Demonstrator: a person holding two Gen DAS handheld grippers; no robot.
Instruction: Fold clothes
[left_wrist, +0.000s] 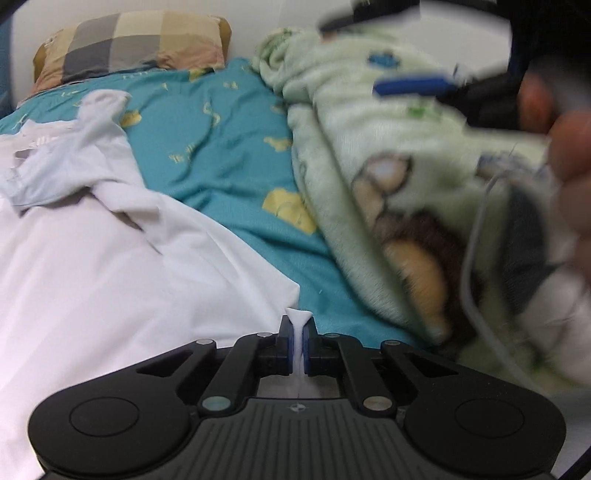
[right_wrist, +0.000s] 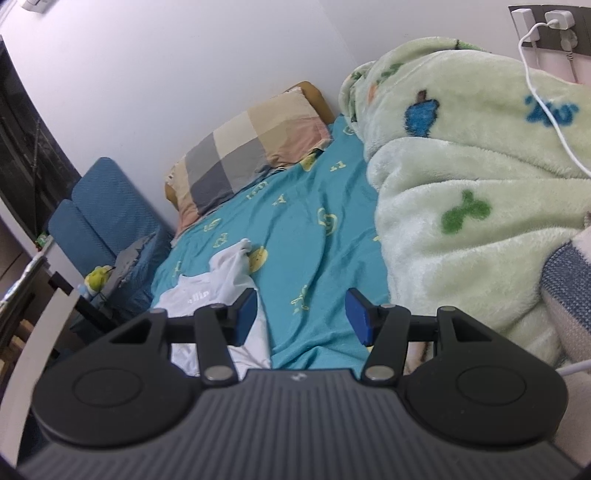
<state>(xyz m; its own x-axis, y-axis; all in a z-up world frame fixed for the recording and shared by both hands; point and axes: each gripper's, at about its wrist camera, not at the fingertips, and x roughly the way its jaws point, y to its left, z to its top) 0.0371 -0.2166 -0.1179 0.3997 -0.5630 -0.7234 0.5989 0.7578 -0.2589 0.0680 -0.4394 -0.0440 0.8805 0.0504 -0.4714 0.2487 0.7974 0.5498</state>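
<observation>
A white shirt (left_wrist: 110, 266) lies spread on the teal bedsheet (left_wrist: 221, 147), its collar and a sleeve bunched at the far left. My left gripper (left_wrist: 298, 332) is shut on a corner of the shirt's hem, with a pinch of white cloth standing up between the blue pads. In the right wrist view the same shirt (right_wrist: 221, 295) lies at lower left. My right gripper (right_wrist: 301, 317) is open and empty above the sheet, just right of the shirt's edge. It also appears blurred at the top right of the left wrist view (left_wrist: 413, 85).
A pale green fleece blanket (right_wrist: 461, 184) is heaped along the right side of the bed. A checked pillow (right_wrist: 251, 147) lies at the head by the wall. A blue chair (right_wrist: 107, 221) stands left of the bed. A white charger cable (right_wrist: 543, 96) hangs over the blanket.
</observation>
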